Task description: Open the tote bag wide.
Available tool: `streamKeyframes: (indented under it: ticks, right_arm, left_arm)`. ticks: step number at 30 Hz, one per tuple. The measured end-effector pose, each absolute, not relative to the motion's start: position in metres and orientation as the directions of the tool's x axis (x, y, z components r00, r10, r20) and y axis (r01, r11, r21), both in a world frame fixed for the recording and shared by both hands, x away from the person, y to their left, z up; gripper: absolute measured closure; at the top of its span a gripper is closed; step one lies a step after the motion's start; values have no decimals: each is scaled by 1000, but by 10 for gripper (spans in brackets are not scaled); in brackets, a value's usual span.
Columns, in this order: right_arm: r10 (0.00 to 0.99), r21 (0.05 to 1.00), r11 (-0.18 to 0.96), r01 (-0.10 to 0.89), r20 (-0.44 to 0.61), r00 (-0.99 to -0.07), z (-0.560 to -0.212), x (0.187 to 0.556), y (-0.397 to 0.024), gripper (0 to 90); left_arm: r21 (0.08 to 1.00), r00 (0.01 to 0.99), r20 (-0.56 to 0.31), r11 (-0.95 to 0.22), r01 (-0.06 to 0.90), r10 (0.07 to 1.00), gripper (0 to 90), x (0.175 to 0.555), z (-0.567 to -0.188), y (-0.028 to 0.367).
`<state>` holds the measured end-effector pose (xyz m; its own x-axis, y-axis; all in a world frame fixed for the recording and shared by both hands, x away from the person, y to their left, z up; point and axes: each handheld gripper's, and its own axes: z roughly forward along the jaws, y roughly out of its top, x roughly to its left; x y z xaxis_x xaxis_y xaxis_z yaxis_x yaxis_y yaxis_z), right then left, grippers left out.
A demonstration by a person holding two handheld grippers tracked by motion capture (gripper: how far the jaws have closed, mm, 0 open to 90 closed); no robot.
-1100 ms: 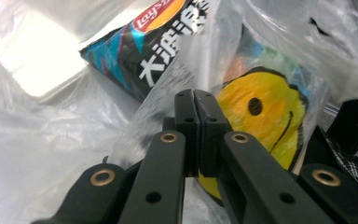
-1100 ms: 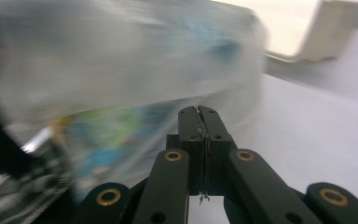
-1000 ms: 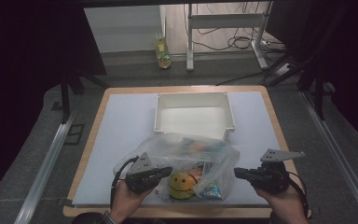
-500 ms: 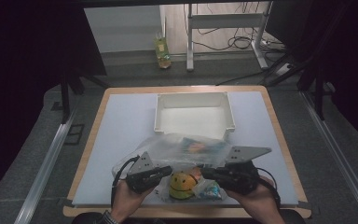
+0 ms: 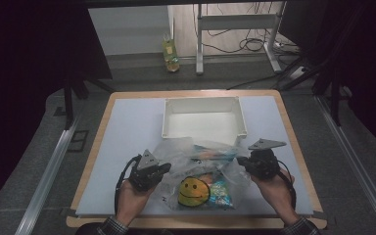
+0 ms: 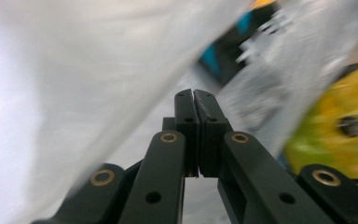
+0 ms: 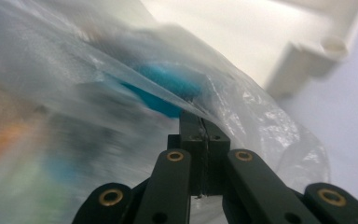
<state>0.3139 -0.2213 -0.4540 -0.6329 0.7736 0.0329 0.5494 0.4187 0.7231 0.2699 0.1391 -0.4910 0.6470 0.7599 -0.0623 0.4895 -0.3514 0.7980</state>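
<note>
A clear plastic bag (image 5: 196, 152) full of small items lies on the mat near the front edge. Inside it are a yellow smiley ball (image 5: 194, 191) and a blue packet (image 5: 220, 188). My left gripper (image 5: 166, 169) is shut, with its tips against the bag's left side; in the left gripper view the closed jaws (image 6: 193, 93) point at the film, with the yellow ball (image 6: 340, 126) to the right. My right gripper (image 5: 240, 161) is shut at the bag's right side. Its tips (image 7: 199, 119) are tucked under a fold of film beside something blue (image 7: 168, 88).
A white empty tray (image 5: 166, 117) stands behind the bag, mid-table, and its corner (image 7: 317, 51) appears in the right gripper view. The pale mat (image 5: 127, 127) has bare space left and right of the tray. A bottle (image 5: 170, 51) stands on the floor beyond the table.
My right gripper swung left into the bag's right side, then drew back a little to the right, and the bag's film shifted with it. The left gripper barely moved.
</note>
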Motion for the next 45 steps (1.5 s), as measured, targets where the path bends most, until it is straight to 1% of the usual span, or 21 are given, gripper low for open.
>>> streamKeyframes:
  ticks: [1,2,6,9,10,11,14,19,22,27,28,29,32,36,37,38,40,42,44,45]
  right_arm:
    - [774,723,419,549,33,-633,-454,314,-221,894]
    - [791,710,408,574,39,-611,-463,319,-229,893]
    - [801,688,406,602,51,-597,-475,324,-239,893]
    - [806,667,411,621,52,-589,-484,328,-245,894]
    - [814,653,409,637,54,-579,-491,330,-248,893]
    - [816,643,414,644,51,-576,-494,331,-250,894]
    - [815,636,414,652,61,-577,-498,332,-252,893]
    - [778,678,405,614,97,-621,-480,323,-249,893]
    - [747,710,413,570,95,-659,-463,316,-244,892]
    - [724,723,435,537,74,-685,-449,314,-238,892]
    - [719,724,442,529,67,-692,-444,316,-235,892]
    - [719,724,442,529,67,-692,-444,316,-235,892]
    - [717,720,459,521,47,-696,-440,322,-231,892]
    - [724,726,453,518,39,-688,-437,329,-231,892]
    - [731,729,445,520,40,-681,-435,335,-231,892]
    - [731,729,445,520,40,-681,-435,335,-231,892]
    - [738,726,442,527,39,-673,-435,342,-231,892]
    - [741,723,437,536,48,-669,-437,350,-230,892]
    - [750,710,433,555,57,-659,-442,360,-227,892]
    - [750,710,433,555,57,-659,-442,360,-227,892]
  left_arm:
    - [793,640,-64,-351,499,766,887,272,-493,141]
    - [779,625,-70,-350,521,777,890,278,-498,144]
    - [767,612,-68,-351,537,788,891,285,-502,147]
    - [743,603,-57,-370,558,795,891,289,-506,148]
    - [720,592,-44,-385,577,805,891,292,-510,150]
    - [720,592,-44,-385,577,805,892,292,-510,150]
    - [707,594,-70,-380,596,801,891,293,-512,153]
    - [764,675,-91,-384,519,732,885,277,-491,152]
    - [783,708,-89,-391,484,700,882,267,-478,146]
    - [807,756,-63,-412,422,652,881,259,-451,130]
    - [809,774,-52,-428,404,631,876,262,-442,119]
    - [809,774,-52,-428,404,631,875,262,-442,119]
    - [804,784,-31,-450,388,620,871,274,-432,102]
    - [798,747,-34,-432,420,664,872,303,-430,91]
    - [783,718,-16,-438,442,696,874,319,-434,89]
    - [783,718,-16,-438,442,696,875,319,-434,89]
    - [770,705,-22,-438,464,709,876,333,-441,86]
    - [778,715,-29,-433,454,699,878,339,-447,84]
    - [801,754,-70,-414,432,653,877,338,-449,81]
    - [796,767,-70,-428,428,637,877,336,-449,77]
